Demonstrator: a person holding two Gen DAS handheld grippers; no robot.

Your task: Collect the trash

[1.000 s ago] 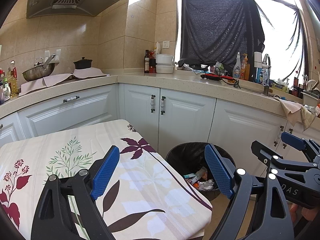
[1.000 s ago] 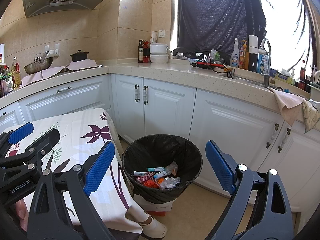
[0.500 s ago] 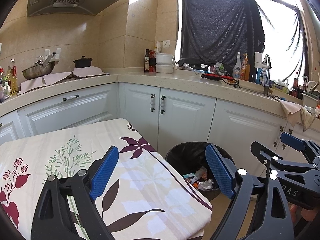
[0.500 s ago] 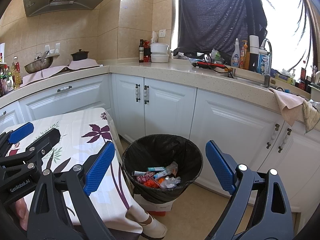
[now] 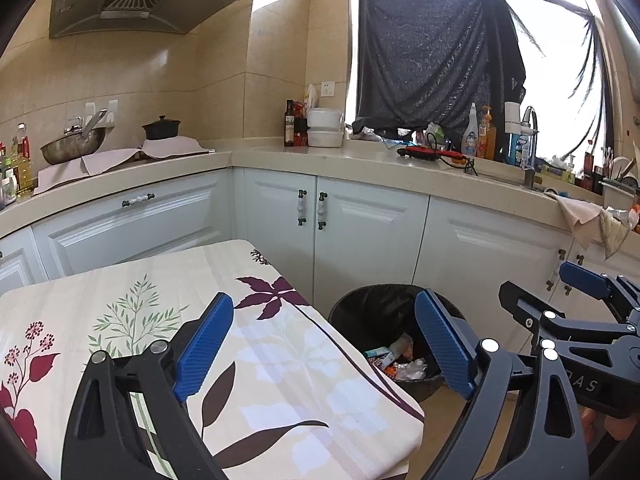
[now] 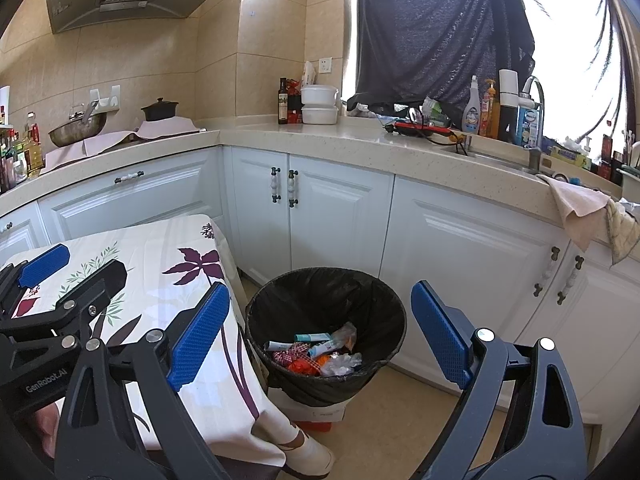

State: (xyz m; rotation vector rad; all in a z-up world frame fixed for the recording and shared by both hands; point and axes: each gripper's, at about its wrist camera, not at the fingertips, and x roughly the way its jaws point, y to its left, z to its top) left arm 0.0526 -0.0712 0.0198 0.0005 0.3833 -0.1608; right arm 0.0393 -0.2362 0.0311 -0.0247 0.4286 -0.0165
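Step in hand, as judged: tail end of collection; left gripper [image 5: 324, 344] jaws are opening with nothing between them, right gripper [image 6: 320, 334] jaws stand wide apart and empty, both poised beside the bin [image 6: 326, 320]. Trash [image 6: 316, 354] lies at the bottom of the black liner, and the flowered tablecloth [image 5: 160, 300] shows bare. Next move calls for a search for leftovers; the near table edge is cut off by the grippers, and single wrappers are hard to tell apart.

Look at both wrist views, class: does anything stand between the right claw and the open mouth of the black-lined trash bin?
Nothing visible does. The right claw is open and empty, and the trash bin shows directly between its fingers with its mouth uncovered. The table with its floral cloth stands to the bin's left, beside that path, not across it.
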